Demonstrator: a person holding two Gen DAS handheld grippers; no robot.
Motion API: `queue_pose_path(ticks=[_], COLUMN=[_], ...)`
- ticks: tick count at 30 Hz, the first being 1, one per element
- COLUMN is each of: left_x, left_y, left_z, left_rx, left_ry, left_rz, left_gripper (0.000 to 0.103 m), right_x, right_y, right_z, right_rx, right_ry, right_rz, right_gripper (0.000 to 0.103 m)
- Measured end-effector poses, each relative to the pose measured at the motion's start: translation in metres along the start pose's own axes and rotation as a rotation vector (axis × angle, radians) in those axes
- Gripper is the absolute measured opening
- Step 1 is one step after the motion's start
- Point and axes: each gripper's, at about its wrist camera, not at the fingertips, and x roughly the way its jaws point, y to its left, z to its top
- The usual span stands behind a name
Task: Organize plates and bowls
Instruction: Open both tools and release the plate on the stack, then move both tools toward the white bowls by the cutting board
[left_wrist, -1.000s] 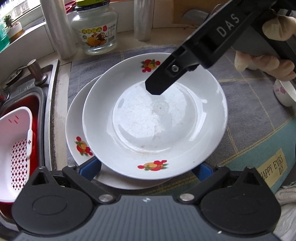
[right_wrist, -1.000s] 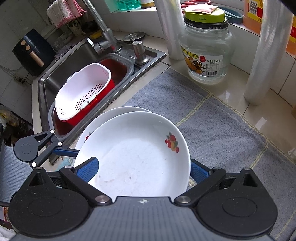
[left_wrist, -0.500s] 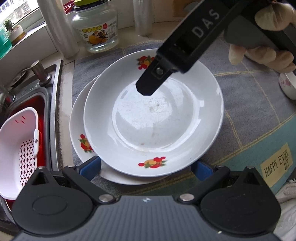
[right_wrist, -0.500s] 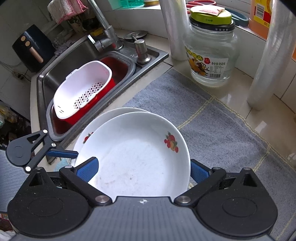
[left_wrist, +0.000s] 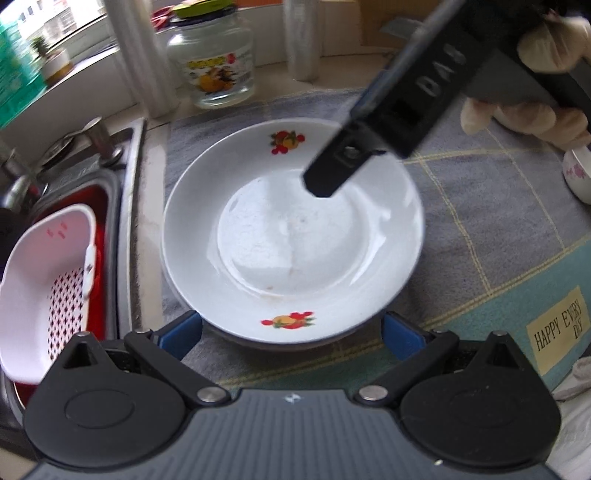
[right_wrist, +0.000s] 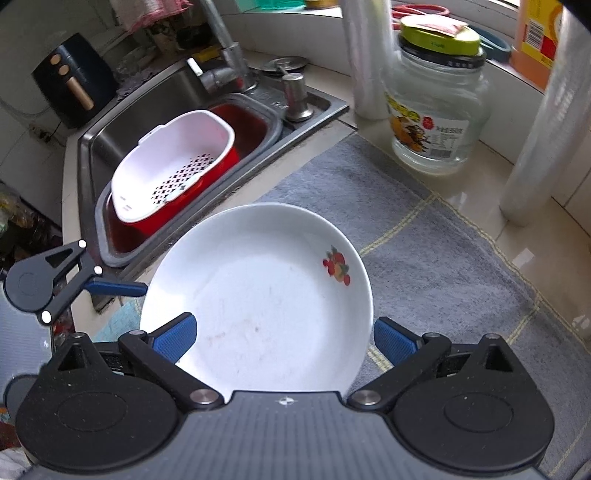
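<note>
A white deep plate (left_wrist: 291, 229) with fruit prints lies on the grey mat (left_wrist: 480, 229), stacked on a second plate that shows only as a thin edge (left_wrist: 169, 275) at its left. My left gripper (left_wrist: 291, 338) is open, its blue pads either side of the plate's near rim. My right gripper (right_wrist: 284, 339) is open too, blue pads (right_wrist: 173, 336) wide apart over the plate (right_wrist: 258, 295). In the left wrist view one of its black fingers (left_wrist: 332, 177) hovers above the plate's far half. A small flowered bowl (left_wrist: 576, 177) sits at the right edge.
Left of the mat is the sink (right_wrist: 147, 107) holding a red basin (right_wrist: 243, 122) and a white strainer basket (right_wrist: 173, 158). A glass jar (right_wrist: 436, 122) and plastic-wrap rolls (right_wrist: 546, 147) stand behind. A gloved hand (left_wrist: 524, 114) holds the right gripper.
The top plate has slid left and now sits centred over the lower plate, nearly covering it. The right gripper's finger has drawn back toward the right. Both grippers stay open.
</note>
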Motion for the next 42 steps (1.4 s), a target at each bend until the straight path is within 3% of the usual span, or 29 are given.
queue_pose_path(ticks=[4,11,16,21,23,28,42], left_x=[-0.010,-0.026,-0.039,-0.035,-0.032,-0.032,-0.006], left_y=[0.008,0.013,0.007,-0.008,-0.017,-0.053,-0.214], left_z=[-0.016,-0.044,-0.046,-0.030,-0.025,-0.020,0.018], left_rx=[-0.035,-0.099,-0.040,-0.007,-0.005,0.016,0.086], left_ry=[-0.080,-0.325,-0.505,-0.500,-0.501,-0.517,-0.508], left_rz=[-0.006,0.003,0.022,-0.073,-0.102,-0.074,-0.252], left_gripper=[0.102,0.102,0.102,0.102,0.102,0.102,0.102], right_x=[0.002,-0.001,-0.019,-0.042,-0.053,-0.081,-0.181], right_y=[0.012,0.022,0.027,0.033,0.028,0.005,-0.079], right_z=[-0.007,-0.017,-0.035,-0.072,-0.088,-0.136,-0.296], right_rx=[-0.073,-0.091,-0.079,-0.052,-0.006,0.140,0.384], right_ry=[-0.032,-0.084,-0.198,-0.300,-0.317,-0.356,-0.396], right_rz=[-0.057,-0.114,-0.233,-0.416,-0.439,-0.478,-0.632], right_gripper=[0.103,0.103,0.103,0.103,0.103,0.103,0.103])
